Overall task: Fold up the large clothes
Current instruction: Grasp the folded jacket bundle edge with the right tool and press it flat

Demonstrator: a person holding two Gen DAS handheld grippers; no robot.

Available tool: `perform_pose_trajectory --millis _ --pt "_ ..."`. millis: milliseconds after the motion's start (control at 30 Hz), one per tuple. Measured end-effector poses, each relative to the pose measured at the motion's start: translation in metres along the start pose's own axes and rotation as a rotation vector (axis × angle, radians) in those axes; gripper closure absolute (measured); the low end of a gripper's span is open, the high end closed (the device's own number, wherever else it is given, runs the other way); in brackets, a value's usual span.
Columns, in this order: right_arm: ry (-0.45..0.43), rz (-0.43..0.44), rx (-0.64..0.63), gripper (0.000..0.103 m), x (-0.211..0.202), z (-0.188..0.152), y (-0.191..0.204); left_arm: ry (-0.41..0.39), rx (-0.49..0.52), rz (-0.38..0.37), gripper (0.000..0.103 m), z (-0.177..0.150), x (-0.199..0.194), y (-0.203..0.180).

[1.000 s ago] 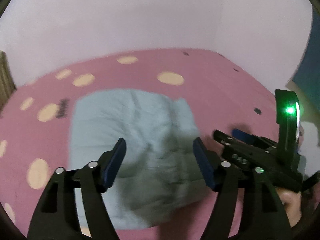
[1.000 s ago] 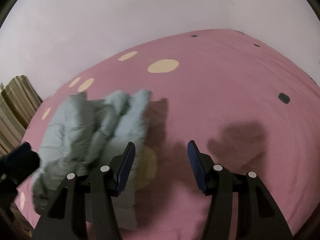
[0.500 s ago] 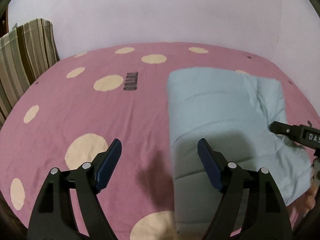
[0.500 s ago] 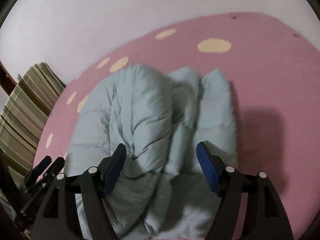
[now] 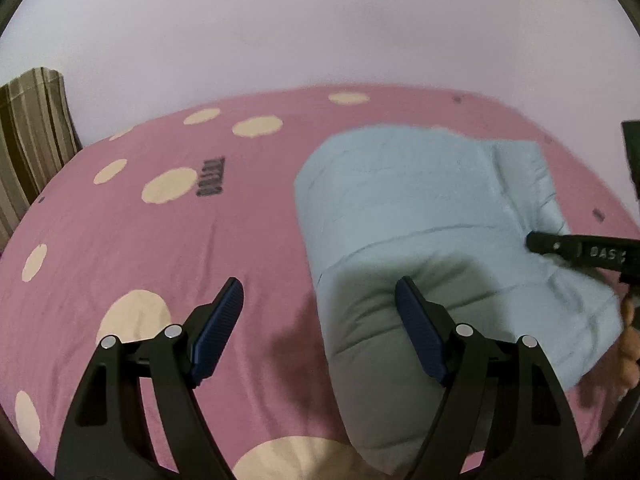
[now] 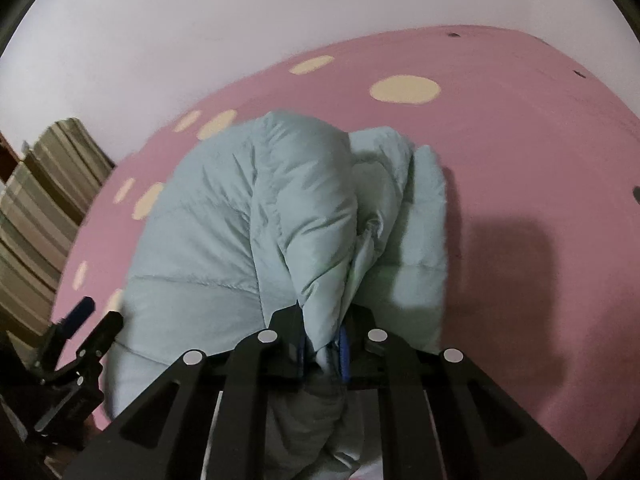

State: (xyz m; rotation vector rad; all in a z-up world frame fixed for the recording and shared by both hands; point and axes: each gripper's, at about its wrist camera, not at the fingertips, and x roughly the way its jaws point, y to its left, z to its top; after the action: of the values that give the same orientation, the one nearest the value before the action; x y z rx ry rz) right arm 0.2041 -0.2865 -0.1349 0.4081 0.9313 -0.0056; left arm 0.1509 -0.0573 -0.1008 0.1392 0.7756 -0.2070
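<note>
Lying folded on a pink bed sheet [image 5: 168, 264] dotted with cream circles, the puffy pale-blue quilted jacket [image 6: 248, 216] bunches into soft ridges as the right tongs [image 6: 324, 350] clench one fold; the left tongs [image 5: 318, 320] hang released above its edge.

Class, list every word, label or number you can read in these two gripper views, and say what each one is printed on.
"DAS": white letters on the right hand-held gripper, cut off at the picture's edge; any further letters unclear.
Dark print on the pink bedsheet, beside a cream dot: too blurred and sideways to read.
Light blue puffer jacket: no text visible.
</note>
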Motion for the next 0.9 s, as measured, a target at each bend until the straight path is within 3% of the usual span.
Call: perform_pose_trajectory --millis 167,300,433,633,800,900 --pt "0.030 -0.031 -0.014 0.088 0.027 -0.011 -0.016 0.125 -0.029 -0.052 0.030 -0.008 0.037 -0.013" --pt "0.052 -0.002 0.019 0.088 0.041 -0.011 -0.030 0.145 -0.006 -0.036 0.036 -0.015 0.055 -0.026" --pt "0.054 0.003 0.028 0.088 0.043 -0.008 -0.034 0.123 0.046 0.006 0.041 -0.017 0.054 -0.039" --pt "0.028 -0.008 0.027 0.082 0.021 -0.008 -0.028 0.085 0.019 -0.002 0.042 -0.017 0.034 -0.033" --pt "-0.091 -0.071 -0.026 0.081 -0.028 -0.014 -0.010 0.033 -0.052 -0.030 0.041 -0.014 0.003 -0.018" --pt "-0.130 -0.017 -0.090 0.081 -0.052 -0.024 0.011 0.014 -0.076 -0.050 0.040 -0.012 -0.005 -0.015"
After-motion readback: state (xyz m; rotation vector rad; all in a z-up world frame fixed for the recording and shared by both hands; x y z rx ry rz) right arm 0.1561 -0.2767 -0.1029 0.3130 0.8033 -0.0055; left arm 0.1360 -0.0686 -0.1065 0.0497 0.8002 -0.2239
